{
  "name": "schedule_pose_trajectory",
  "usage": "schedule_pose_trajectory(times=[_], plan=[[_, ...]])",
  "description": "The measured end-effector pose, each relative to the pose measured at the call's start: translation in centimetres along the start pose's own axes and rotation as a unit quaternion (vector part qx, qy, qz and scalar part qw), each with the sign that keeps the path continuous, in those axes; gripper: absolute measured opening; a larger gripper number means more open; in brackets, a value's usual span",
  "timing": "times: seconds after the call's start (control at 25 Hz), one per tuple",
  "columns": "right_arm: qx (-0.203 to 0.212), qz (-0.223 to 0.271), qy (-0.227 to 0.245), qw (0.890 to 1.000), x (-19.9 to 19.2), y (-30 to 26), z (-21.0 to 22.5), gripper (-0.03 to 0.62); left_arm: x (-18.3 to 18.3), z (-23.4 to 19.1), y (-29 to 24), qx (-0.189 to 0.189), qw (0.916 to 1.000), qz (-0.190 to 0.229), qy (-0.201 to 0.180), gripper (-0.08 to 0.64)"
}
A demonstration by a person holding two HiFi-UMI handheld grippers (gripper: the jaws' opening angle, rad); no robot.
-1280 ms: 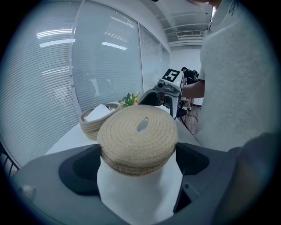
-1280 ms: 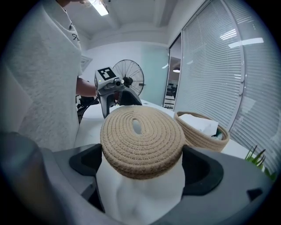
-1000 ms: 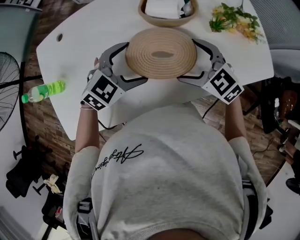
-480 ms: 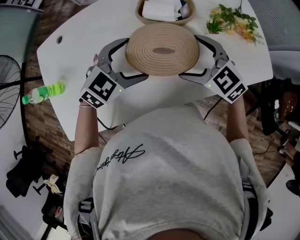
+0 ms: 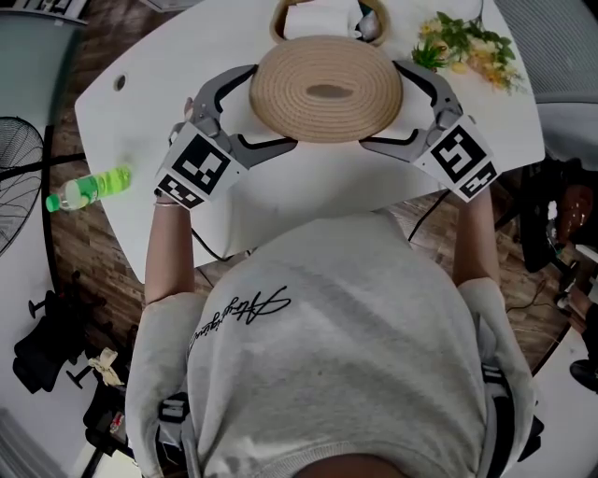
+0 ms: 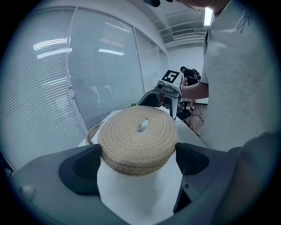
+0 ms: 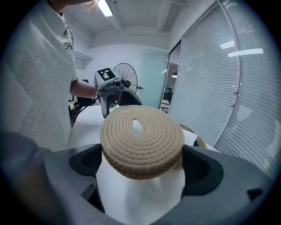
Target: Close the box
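Note:
A round woven lid (image 5: pixel 325 89) hangs above the white table (image 5: pixel 140 103), its far edge overlapping the near rim of the woven basket (image 5: pixel 277 21), which holds white items. My left gripper (image 5: pixel 268 107) clasps the lid's left side and my right gripper (image 5: pixel 383 105) its right side. In the left gripper view the lid (image 6: pixel 138 138) sits pressed between both jaws of that gripper (image 6: pixel 138 160), with a strip of the basket (image 6: pixel 90 134) behind it. The right gripper view shows the lid (image 7: pixel 140 140) held the same way by that gripper (image 7: pixel 140 163), the basket (image 7: pixel 198 137) peeking out beyond.
A green bottle (image 5: pixel 89 187) lies at the table's left edge. A flower sprig (image 5: pixel 467 42) rests at the far right of the table. A fan (image 5: pixel 14 177) stands on the floor to the left. The person's torso fills the lower head view.
Both grippers have carried the lid away from the person toward the basket. Its far edge now covers the basket's near rim.

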State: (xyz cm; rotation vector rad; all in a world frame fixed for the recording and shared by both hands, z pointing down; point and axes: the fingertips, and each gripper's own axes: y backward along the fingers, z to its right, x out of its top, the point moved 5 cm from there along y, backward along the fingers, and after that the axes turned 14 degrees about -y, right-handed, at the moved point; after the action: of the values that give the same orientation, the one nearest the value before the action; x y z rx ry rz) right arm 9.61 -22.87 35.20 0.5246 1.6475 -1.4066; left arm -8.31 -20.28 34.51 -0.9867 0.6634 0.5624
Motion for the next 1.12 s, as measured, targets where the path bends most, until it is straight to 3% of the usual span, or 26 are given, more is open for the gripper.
schedule_pose_trajectory(times=[0.48, 1.12], plan=[[-0.009, 0.010, 0.013, 1.000, 1.8, 0.4, 2.2, 0.574, 1.0, -2.7, -0.1, 0.015, 0.9997, 0.003, -0.017, 0.528], [-0.006, 0.010, 0.027, 1.000, 3.2, -0.2, 4.7, 0.574, 0.7, -5.1, -0.9, 0.026, 0.9996, 0.005, -0.011, 0.529]])
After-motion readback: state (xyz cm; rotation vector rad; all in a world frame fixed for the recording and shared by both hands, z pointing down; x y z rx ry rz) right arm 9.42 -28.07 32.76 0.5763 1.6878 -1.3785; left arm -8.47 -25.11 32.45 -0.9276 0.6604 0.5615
